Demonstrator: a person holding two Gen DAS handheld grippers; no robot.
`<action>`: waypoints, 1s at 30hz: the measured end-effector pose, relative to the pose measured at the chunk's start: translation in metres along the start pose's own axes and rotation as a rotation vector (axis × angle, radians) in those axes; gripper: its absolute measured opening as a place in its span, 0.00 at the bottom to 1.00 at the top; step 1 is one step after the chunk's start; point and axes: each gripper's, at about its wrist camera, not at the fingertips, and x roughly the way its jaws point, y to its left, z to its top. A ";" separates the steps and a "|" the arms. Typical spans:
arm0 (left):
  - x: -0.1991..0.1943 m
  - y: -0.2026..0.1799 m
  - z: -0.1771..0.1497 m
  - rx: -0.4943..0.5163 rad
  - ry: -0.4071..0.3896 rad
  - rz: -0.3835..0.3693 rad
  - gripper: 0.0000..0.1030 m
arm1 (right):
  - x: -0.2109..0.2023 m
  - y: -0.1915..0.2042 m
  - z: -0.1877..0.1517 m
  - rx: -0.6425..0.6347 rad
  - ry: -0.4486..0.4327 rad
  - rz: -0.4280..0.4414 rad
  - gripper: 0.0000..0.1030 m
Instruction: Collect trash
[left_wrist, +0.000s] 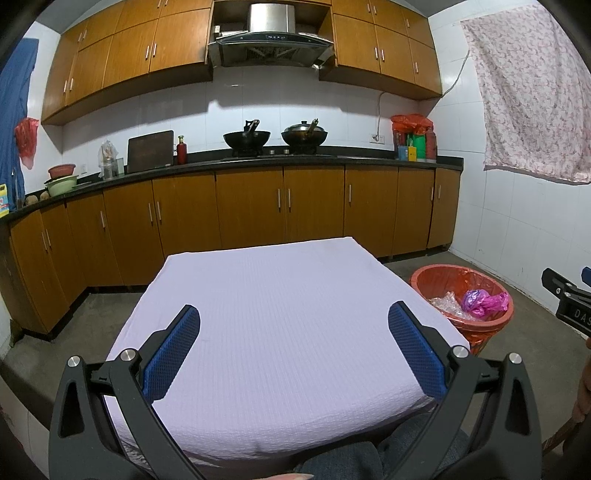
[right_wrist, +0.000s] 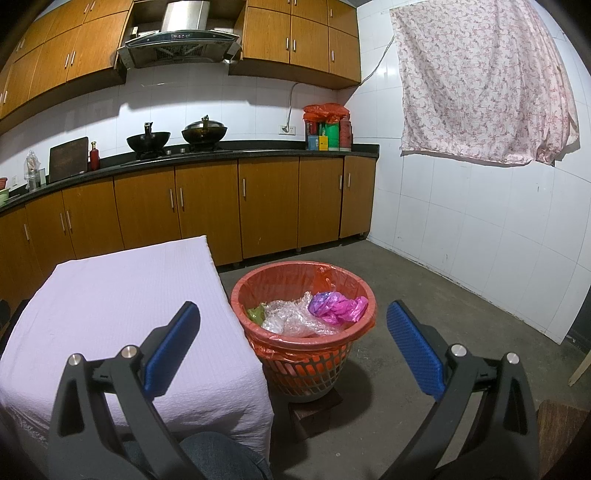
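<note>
Both tools hang idle over the table (left_wrist: 280, 314), which is draped in a pale purple cloth with nothing on it that I can see. The left gripper (left_wrist: 293, 341) has its blue pads spread wide and grasps nothing; straight ahead of it lies only bare cloth. The right gripper (right_wrist: 293, 341) is likewise released and empty, and the basket (right_wrist: 314, 365) sits on the floor just ahead of it, between its fingers from this angle, tight against the table's corner.

The trash is already inside: a crumpled pink bag (right_wrist: 338, 304), clear bubble wrap (right_wrist: 291, 317) and a scrap of green (right_wrist: 255, 313) lie in the orange liner (right_wrist: 280, 275). By my reckoning the collecting looks finished or nearly so. To do this stage well, sweep both views over the cloth and the floor around the basket for strays, keeping the fingers apart and clear of the liner's loose edge so it isn't snagged.
</note>
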 end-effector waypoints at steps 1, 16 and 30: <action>0.000 0.000 0.000 0.000 0.000 0.000 0.98 | 0.000 0.000 0.000 0.000 0.000 0.000 0.96; 0.001 0.000 0.001 -0.001 0.002 0.000 0.98 | 0.000 0.000 0.000 -0.001 0.000 0.000 0.96; 0.000 -0.002 0.001 -0.001 0.004 0.001 0.98 | 0.000 0.000 0.000 -0.001 0.002 0.000 0.96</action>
